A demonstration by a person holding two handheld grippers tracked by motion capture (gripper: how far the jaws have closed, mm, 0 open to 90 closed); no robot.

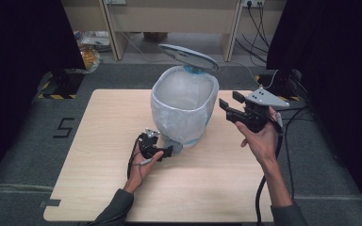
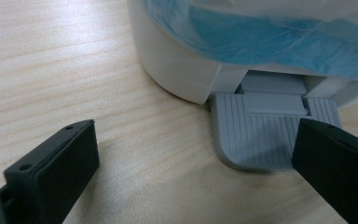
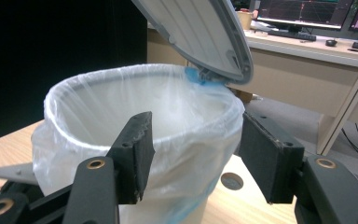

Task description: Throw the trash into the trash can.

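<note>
Standing near the middle of the light wooden table (image 1: 99, 188) is a white plastic pedal bin (image 1: 185, 106), lined with a translucent white plastic bag (image 3: 98, 116) whose edge is folded over the rim. A blue liner (image 2: 279, 42) is seen beneath the white one, showing at the hinge and low on the body. No contents can be made out inside the bag. The grey oval lid (image 1: 188, 57) is raised and tilted back on its hinge at the far side.

A grey ribbed foot pedal (image 2: 256, 135) projects from the base of the bin on the near side and lies flat on the table. The left gripper (image 1: 162, 151) is held low at this pedal; its jaws are spread wide, one over bare wood, the other over the pedal's edge, nothing being grasped. Whether that jaw touches the pedal cannot be told.

The right gripper (image 1: 230, 106) is held above the table, just beside the bin's right wall, its jaws parted and empty, pointed toward the rim.
</note>
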